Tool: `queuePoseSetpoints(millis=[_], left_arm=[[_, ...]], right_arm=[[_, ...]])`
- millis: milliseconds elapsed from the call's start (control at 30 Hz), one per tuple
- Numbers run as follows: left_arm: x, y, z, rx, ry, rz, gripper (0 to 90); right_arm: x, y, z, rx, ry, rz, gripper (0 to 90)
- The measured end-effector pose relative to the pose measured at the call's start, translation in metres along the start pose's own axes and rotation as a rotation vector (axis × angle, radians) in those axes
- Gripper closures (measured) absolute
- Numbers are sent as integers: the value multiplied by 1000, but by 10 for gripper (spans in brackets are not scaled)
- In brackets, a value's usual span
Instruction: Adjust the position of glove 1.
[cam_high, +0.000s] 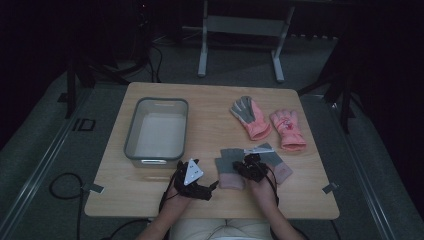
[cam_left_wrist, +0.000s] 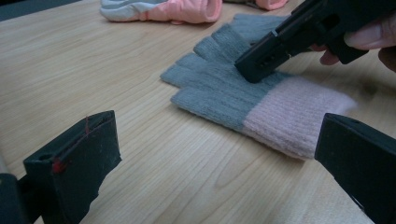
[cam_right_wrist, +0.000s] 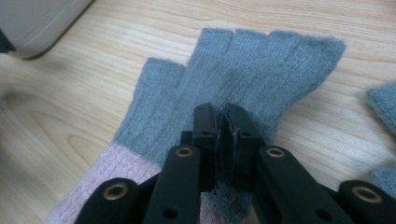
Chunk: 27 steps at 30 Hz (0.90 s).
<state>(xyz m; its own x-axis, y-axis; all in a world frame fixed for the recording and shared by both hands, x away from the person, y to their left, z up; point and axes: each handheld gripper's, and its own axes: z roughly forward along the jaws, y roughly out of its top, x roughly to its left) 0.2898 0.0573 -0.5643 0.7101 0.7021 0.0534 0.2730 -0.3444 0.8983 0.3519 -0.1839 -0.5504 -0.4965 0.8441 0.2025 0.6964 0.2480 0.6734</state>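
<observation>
Left gripper (cam_high: 212, 186) sits open and empty on the near bench (cam_high: 210, 107), waiting. Right gripper (cam_right_wrist: 223, 122) is nearly closed, pinching knit of the near grey glove (cam_right_wrist: 243, 74) mid-palm, probably to lift. Pink gloves (cam_high: 267, 122) far right; bin (cam_high: 156, 131) far left, likely the drop point.

tub (cam_high: 156, 131) left, gloves (cam_high: 264, 121) right

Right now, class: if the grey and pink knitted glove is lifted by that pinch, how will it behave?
The grey and pink glove is soft knit lying flat, so it would probably droop. The right gripper pinches a fold of it, suggesting it bunches easily. It likely won't roll or break.
</observation>
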Motion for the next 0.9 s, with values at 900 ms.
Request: queuePoseSetpoints(millis=[900], left_arm=[[0,0,0,-4,-6,0,0]], right_arm=[[-109,11,-68,7,-11,-368,660]])
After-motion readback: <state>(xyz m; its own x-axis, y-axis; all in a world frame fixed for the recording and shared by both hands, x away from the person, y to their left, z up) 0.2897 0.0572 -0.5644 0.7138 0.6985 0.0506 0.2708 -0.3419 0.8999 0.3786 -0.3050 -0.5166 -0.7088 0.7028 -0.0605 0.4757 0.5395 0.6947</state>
